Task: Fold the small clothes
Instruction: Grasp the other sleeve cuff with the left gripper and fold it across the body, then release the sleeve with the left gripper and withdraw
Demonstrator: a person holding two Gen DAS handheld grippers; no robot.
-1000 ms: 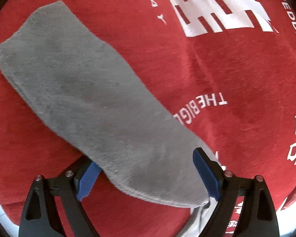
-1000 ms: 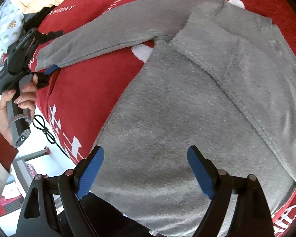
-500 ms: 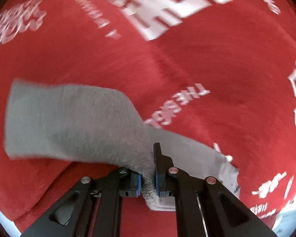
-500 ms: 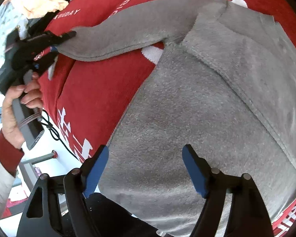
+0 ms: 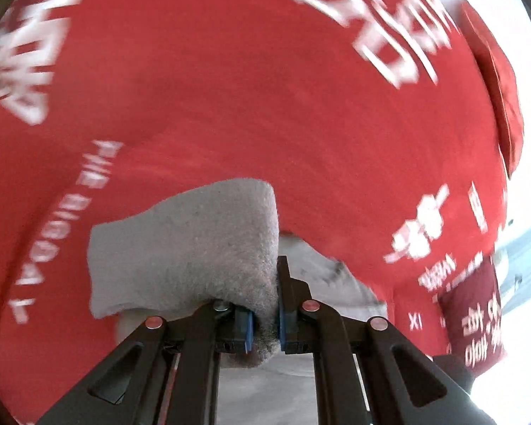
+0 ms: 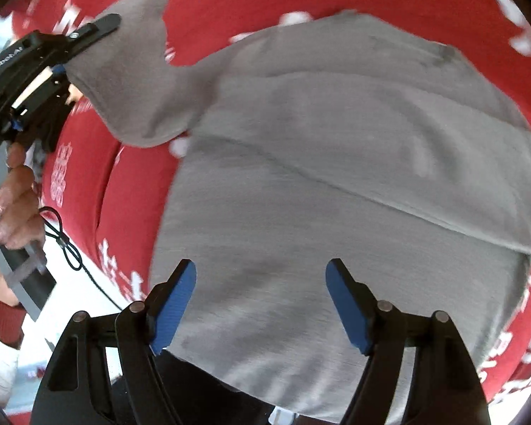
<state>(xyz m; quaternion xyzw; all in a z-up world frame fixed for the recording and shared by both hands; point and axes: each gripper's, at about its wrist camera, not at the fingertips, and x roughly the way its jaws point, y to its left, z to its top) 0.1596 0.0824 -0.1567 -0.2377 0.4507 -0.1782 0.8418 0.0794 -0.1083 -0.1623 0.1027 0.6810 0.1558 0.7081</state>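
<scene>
Left gripper (image 5: 263, 329) clamped on grey sleeve (image 5: 194, 248), lifted off red cloth (image 5: 265, 106). Right gripper (image 6: 262, 304) jaws wide, empty, above sweater (image 6: 336, 177) body lying flat on cloth.

A red plush cloth with white printed lettering (image 6: 230, 7) covers the table, hanging over its edge at the left of the right wrist view. Directly on it lies a small grey fleece sweatshirt (image 6: 336, 177), its body spread flat. One grey sleeve (image 5: 184, 248) is raised off the cloth, bunched and folded over.
</scene>
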